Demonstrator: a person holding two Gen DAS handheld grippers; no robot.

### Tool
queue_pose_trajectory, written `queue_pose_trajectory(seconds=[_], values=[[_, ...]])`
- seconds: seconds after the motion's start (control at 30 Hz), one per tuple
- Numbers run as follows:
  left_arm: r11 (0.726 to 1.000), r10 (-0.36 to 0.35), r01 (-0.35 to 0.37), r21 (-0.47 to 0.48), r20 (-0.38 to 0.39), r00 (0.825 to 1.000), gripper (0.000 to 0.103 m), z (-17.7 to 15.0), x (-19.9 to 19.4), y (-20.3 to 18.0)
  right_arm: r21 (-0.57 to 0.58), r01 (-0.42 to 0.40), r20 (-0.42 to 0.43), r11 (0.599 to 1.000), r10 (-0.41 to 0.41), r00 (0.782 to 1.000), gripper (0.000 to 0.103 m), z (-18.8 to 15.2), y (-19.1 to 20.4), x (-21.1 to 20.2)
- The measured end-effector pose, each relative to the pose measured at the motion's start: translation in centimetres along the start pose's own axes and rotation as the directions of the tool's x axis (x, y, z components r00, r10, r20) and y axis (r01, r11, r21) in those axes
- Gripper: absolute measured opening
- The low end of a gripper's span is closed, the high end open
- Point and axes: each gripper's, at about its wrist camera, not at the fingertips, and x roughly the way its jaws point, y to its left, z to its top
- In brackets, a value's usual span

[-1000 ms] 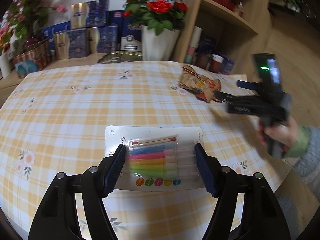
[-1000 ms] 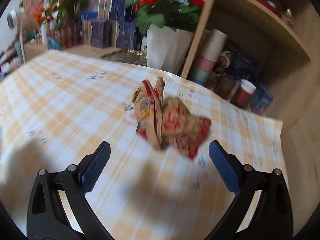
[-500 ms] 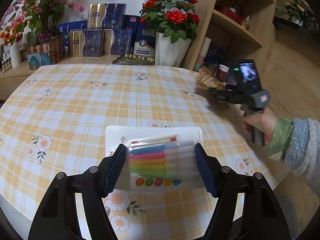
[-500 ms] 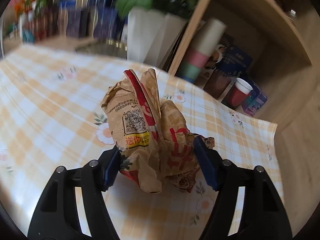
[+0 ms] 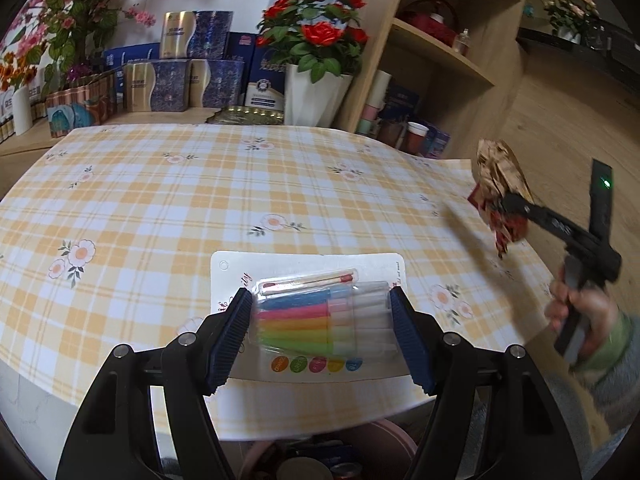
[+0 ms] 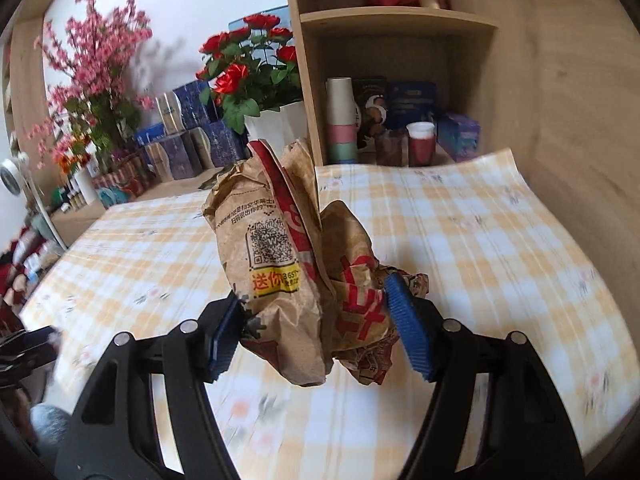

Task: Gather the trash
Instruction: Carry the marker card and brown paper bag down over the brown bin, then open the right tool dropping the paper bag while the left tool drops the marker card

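Right wrist view: right claw [image 6: 316,332] now pinching the crumpled paper bag [image 6: 296,280] at frame centre, pads pressed into both sides after closing from a wide spread a second ago; bag lifted off the tabletop [image 6: 480,248], where it lay before. Left wrist view: same bag [image 5: 500,192] now at the right edge, carried past the tabletop rim by the hand [image 5: 580,312]; earlier further up and left, on the cloth. Left claw [image 5: 320,332] unchanged, clamped on the marker pack [image 5: 320,320] at lower centre, pack held above the near tabletop edge. Pink bin [image 5: 320,456] partly showing at bottom centre, below the pack, mostly hidden by the claw arms. Rose pot [image 5: 316,92] and stacked boxes [image 5: 180,84] along the upper frame, wooden shelf [image 5: 440,48] at upper right.
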Motion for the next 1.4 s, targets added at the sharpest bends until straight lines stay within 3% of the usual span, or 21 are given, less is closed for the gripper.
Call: queue_pose_trajectory(seconds=[0.17, 0.3, 0.43, 0.6, 0.73, 0.97, 1.17, 1.4], values=[[0.999, -0.025, 0.025, 0.026, 0.012, 1.000, 0.068, -0.7, -2.2, -2.0, 0.049, -0.010, 0.004, 0.999, 0.010, 1.000, 0.068, -2.9, 0.7, -4.3], [0.998, -0.029, 0.028, 0.051, 0.021, 0.999, 0.068, -1.7, -4.4, -3.3, 0.110, -0.071, -0.005, 0.991, 0.072, 0.997, 0.068, -5.4, 1.9, -7.4], [0.998, -0.023, 0.022, 0.054, 0.027, 0.999, 0.068, -2.9, -6.4, -3.6, 0.081, -0.125, -0.020, 0.989, 0.127, 0.992, 0.068, -7.5, 4.5, -9.5], [0.999, -0.005, 0.004, 0.036, 0.032, 0.999, 0.068, -5.0, -8.9, -3.0, 0.046, -0.228, -0.079, 0.972, 0.232, 0.970, 0.068, -10.1, 8.1, -10.8], [1.000, 0.011, -0.011, 0.019, 0.034, 0.999, 0.068, -6.4, -10.5, -2.2, 0.028, -0.304, -0.136, 0.952, 0.305, 0.943, 0.069, -12.2, 10.8, -11.4], [0.999, 0.035, -0.035, -0.008, 0.041, 0.999, 0.068, -7.8, -11.9, -1.0, 0.050, -0.404, -0.280, 0.913, 0.401, 0.872, 0.069, -15.9, 14.1, -10.2], [0.998, 0.048, -0.047, -0.030, 0.030, 0.998, 0.068, -8.5, -11.7, -0.3, 0.036, -0.400, -0.385, 0.916, 0.382, 0.840, 0.069, -19.1, 15.2, -7.9], [0.998, 0.054, -0.054, -0.040, 0.005, 0.999, 0.068, -9.3, -10.2, 0.1, 0.168, -0.334, -0.473, 0.928, 0.373, 0.798, 0.074, -21.8, 13.7, -3.4]])
